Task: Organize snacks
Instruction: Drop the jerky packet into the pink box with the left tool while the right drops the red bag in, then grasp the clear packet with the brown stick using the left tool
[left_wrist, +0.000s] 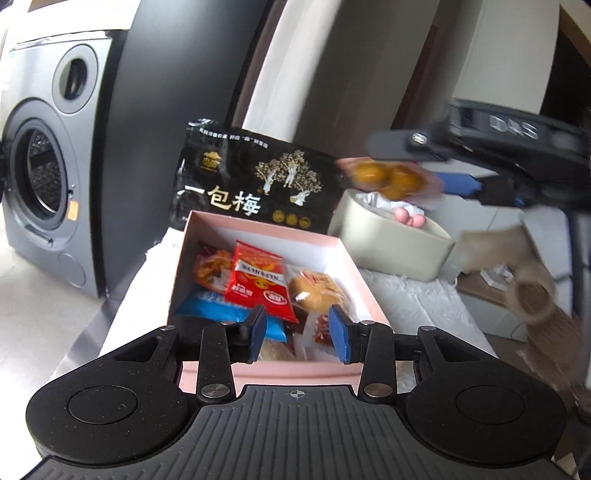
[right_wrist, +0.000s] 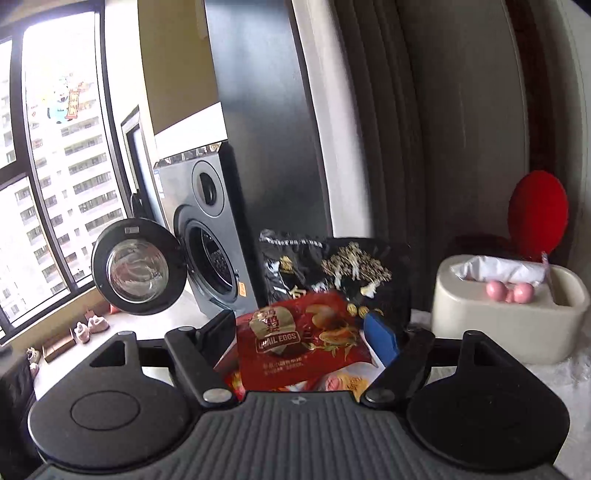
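right fingers (right_wrist: 380, 336) pinch quail egg packet (right_wrist: 306, 343).

A white cloth-covered table (left_wrist: 413, 295) carries a pink open box (left_wrist: 354, 280) of snack packets. Behind the box, touching its far wall, stands a black plum bag (left_wrist: 255, 177). A cream tissue holder (left_wrist: 391, 243) sits just beside them.

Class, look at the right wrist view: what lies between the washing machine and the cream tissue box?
The big black snack bag stands between the washing machine and the cream tissue box, seen in the right wrist view.
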